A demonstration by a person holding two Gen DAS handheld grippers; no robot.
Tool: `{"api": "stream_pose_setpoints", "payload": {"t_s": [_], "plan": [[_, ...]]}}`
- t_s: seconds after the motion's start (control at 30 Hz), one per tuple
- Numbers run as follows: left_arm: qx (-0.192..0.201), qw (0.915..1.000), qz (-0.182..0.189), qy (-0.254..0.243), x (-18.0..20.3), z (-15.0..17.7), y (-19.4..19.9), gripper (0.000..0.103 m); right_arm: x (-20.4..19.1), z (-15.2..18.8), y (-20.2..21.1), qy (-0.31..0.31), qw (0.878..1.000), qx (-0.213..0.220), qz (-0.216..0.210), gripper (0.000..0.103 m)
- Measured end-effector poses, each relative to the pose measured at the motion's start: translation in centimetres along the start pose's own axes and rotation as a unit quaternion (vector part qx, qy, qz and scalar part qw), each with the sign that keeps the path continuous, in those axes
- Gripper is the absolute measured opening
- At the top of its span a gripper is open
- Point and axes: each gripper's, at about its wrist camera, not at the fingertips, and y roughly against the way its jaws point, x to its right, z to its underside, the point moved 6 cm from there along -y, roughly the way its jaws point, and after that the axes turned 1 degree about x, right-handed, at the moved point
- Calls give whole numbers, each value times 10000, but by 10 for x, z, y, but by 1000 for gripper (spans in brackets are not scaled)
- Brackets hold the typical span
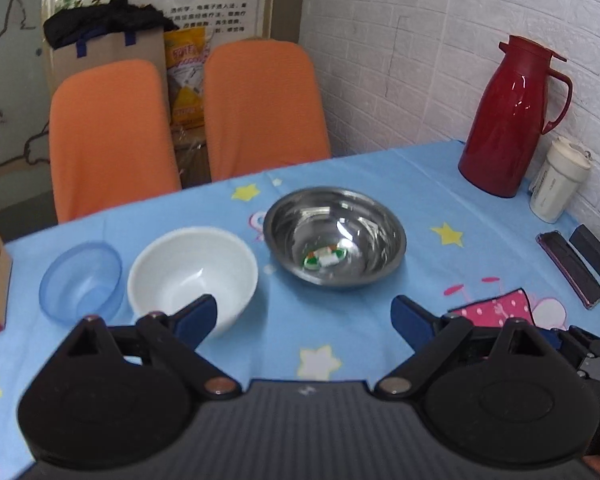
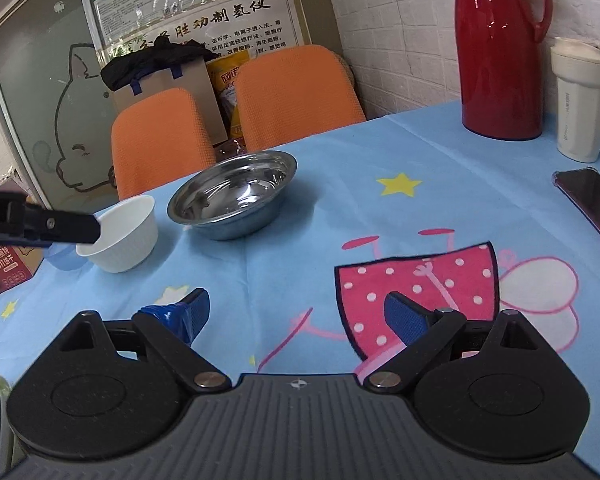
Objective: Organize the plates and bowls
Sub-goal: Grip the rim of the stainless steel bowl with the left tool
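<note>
Both the left gripper [image 1: 304, 316] and right gripper [image 2: 296, 312] hang with jaws apart, empty. Blue bowl [image 1: 82, 280], white bowl [image 1: 192, 276] and steel bowl [image 1: 334, 236] line the table's [image 1: 420, 208] far edge; red jug [image 1: 512, 116], white cup [image 1: 558, 184] and phone [image 1: 570, 268] crowd the wall side. From the right wrist the left gripper hides the blue bowl.

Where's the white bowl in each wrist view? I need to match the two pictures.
Left wrist: white bowl left of centre, between the blue bowl and the steel bowl.
Right wrist: white bowl at mid-left, partly behind the left gripper's finger.
Shared landmark: the red thermos jug by the wall.
</note>
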Motion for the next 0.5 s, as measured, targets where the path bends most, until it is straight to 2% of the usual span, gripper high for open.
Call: {"api": "stream_pose_setpoints", "payload": {"t_s": [0.1,0.23,0.33,0.5], "plan": [[24,9996,-76,-268,2,-38,-40,93,-2,-27,-25,110,9999,14,-51,82],[-448,9986,-14,-267,1,-64,-104,93,-13,-59,-73,266,9994,-219,-60,82],[-815,9965,-21,-158,-2,-68,-144,93,-18,-67,-107,282,9984,-480,-17,82],[-1053,9939,36,-312,2,-62,-173,93,-25,-62,-138,364,9962,-788,-96,81]]}}
